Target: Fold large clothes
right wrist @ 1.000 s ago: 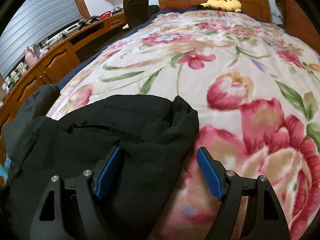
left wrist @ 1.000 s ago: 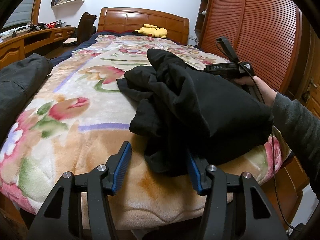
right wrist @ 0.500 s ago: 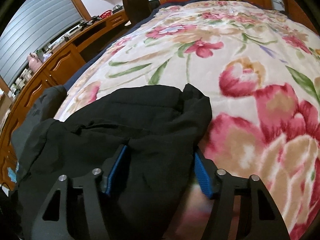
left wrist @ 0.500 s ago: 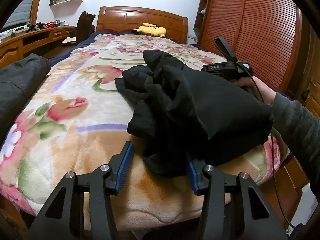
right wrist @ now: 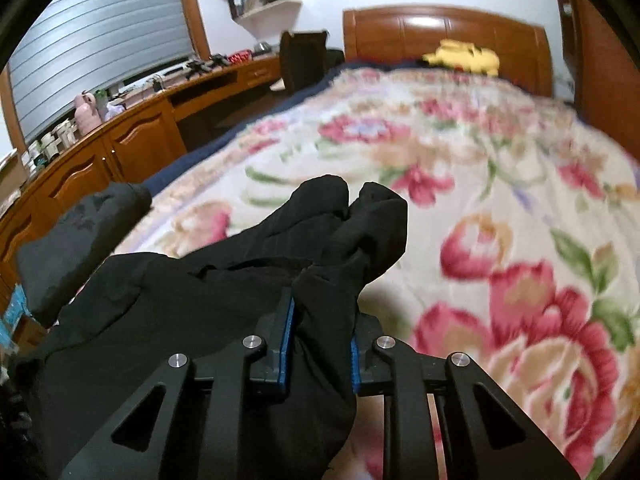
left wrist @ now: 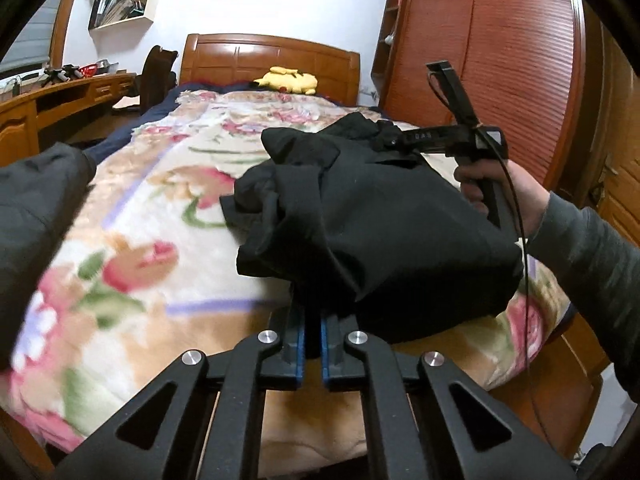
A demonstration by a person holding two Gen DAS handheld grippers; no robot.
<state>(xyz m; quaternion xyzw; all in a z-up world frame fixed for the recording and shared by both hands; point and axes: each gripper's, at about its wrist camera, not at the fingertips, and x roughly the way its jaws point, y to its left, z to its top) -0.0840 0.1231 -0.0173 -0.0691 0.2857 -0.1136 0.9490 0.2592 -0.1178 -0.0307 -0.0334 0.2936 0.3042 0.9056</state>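
Both tools are pinching the black garment (left wrist: 384, 224), which is bunching in a heap near the foot of the floral bed (left wrist: 132, 248). Left tool (left wrist: 312, 340) is clamping a low fold; right tool (right wrist: 320, 344) is squeezing a far corner. Another dark garment (right wrist: 76, 236) is lying at the bed's left edge.

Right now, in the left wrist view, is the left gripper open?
No, the left gripper is shut, its blue pads pinching an edge of the black garment.

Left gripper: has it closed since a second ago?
Yes. The left gripper went from open beside the black jacket to clamped on its near edge, over the floral blanket.
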